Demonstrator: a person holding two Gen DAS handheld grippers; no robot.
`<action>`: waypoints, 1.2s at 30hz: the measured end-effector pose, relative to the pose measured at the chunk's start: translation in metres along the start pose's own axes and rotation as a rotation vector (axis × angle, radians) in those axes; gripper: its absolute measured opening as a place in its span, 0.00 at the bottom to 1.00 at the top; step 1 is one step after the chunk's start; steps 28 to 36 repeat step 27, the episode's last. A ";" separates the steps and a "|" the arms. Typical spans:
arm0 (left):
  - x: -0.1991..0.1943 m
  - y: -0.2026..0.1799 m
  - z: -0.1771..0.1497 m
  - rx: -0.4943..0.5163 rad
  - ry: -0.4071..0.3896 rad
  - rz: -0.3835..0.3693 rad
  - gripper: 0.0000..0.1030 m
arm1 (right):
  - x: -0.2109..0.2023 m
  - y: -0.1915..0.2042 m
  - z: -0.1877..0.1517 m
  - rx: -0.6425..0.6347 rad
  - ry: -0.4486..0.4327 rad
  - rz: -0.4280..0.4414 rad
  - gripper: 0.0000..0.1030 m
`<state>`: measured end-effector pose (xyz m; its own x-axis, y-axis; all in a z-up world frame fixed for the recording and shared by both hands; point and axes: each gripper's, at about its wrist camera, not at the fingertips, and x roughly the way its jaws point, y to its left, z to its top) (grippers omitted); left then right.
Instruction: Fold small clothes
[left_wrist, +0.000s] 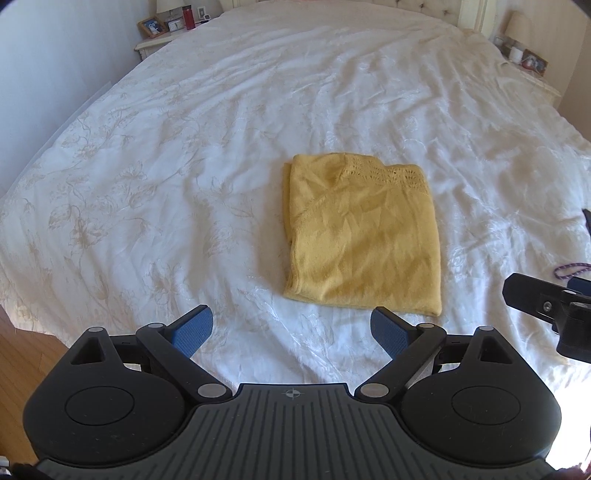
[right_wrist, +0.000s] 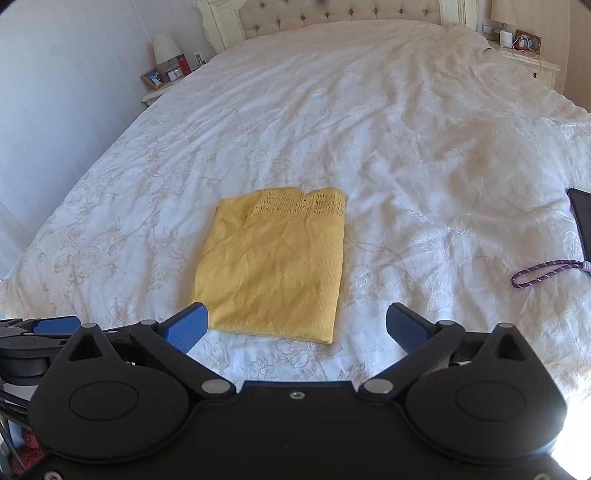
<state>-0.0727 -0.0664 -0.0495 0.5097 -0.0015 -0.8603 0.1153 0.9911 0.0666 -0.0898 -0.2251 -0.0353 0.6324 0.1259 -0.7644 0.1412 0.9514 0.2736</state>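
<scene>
A bedroom: a wide bed (left_wrist: 258, 110) under a white bedspread with a faint floral pattern fills both views, with a tufted headboard (right_wrist: 340, 14) at its far end and a nightstand on each side. The left nightstand (right_wrist: 155, 94) carries a lamp (right_wrist: 164, 46), a framed photo (right_wrist: 155, 78) and a red bottle (right_wrist: 183, 63); the right nightstand (right_wrist: 532, 61) holds a second lamp (right_wrist: 503, 13) and small items too blurred to name.

The garment (left_wrist: 360, 236), a yellow knit with an openwork band along its far edge, lies folded into a neat rectangle flat on the bed, near the foot end. Everything else is placed from it.

The left hand-held gripper (left_wrist: 291, 328) hovers just short of the garment's near edge, toward its left corner, blue pads spread wide and holding nothing. The right hand-held gripper (right_wrist: 297, 325) hangs over the near right corner of the garment, also wide apart and empty; whether either pad touches the cloth cannot be told. In the left view the right gripper's black frame shows at the right of the garment, well apart from it.

Farther right of the garment, on the bedspread, lie a purple cord (right_wrist: 543, 271) and a dark flat object (right_wrist: 581, 221) cut off by the frame.
</scene>
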 end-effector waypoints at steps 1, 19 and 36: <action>0.000 0.000 -0.001 -0.001 0.002 0.001 0.90 | -0.001 0.000 -0.001 0.000 -0.002 0.000 0.99; 0.005 0.000 0.007 -0.006 0.007 -0.016 0.90 | 0.001 0.000 0.003 0.008 -0.015 0.007 0.99; 0.010 -0.003 0.014 0.004 0.007 -0.022 0.90 | 0.007 -0.001 0.007 0.016 -0.003 0.009 0.99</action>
